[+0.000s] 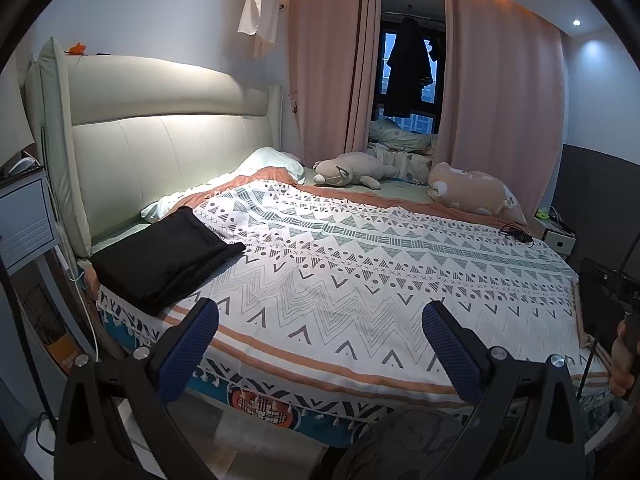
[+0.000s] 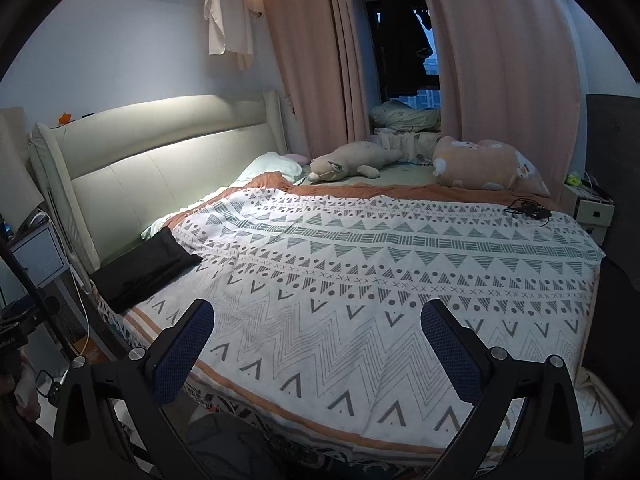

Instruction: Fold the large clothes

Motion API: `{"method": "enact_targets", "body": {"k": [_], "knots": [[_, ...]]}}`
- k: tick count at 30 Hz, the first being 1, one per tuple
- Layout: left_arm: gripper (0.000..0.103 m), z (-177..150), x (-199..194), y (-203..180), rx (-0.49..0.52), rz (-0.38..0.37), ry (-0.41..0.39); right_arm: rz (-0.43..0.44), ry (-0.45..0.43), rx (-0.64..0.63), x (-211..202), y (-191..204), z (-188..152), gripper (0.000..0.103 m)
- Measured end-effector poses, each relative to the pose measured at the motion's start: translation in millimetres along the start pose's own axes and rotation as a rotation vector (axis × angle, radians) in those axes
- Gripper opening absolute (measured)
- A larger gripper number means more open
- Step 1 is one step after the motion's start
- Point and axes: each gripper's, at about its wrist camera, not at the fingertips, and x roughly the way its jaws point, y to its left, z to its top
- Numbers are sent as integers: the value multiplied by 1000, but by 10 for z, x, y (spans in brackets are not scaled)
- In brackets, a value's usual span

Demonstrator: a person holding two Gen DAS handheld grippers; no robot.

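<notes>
Room: bedroom under dim light, with a padded headboard (image 1: 160,136), pink curtains (image 1: 332,60) and a dark window behind them.
Bed: wide bed (image 1: 360,392) covered by a patterned blanket (image 1: 360,264); the middle of it lies bare and fairly smooth.
Garment: black garment (image 1: 160,256), already in a flat, roughly rectangular packet, lying on the blanket at the corner near the headboard, on the left in both views (image 2: 140,272).
Other things: plush toy (image 1: 352,168) and pillow (image 1: 472,192) at the far side by the curtains; a tangle of cable (image 2: 530,210) on the blanket at the far right; a white cloth (image 2: 226,20) hanging on the wall.
Left tongs: left tongs (image 1: 320,344) spread wide, nothing between the pads, hovering over the near edge of the bed, well apart from the garment.
Right tongs: right tongs (image 2: 318,344) likewise wide open and empty, over the near edge, pointing at the bare blanket.
Step in hand: judging by the neat packet and both tongs free, one fold looks finished, or a new one has not begun.
Next move: likely to fetch another large piece, which neither view shows nearby, and spread it flat on the open middle of the bed; each tongs would need a corner or hem.
</notes>
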Motion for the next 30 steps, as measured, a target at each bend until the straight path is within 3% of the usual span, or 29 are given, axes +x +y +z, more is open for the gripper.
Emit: {"method": "enact_targets", "body": {"k": [11,30], "knots": [[103,-512,-244,-187,19,-27,-18,-34,14,30,-379,-64,-628,103],[103,-624,-449,-135,-6,-40,-16,-32,20,52,-580,11,-676,103]]}}
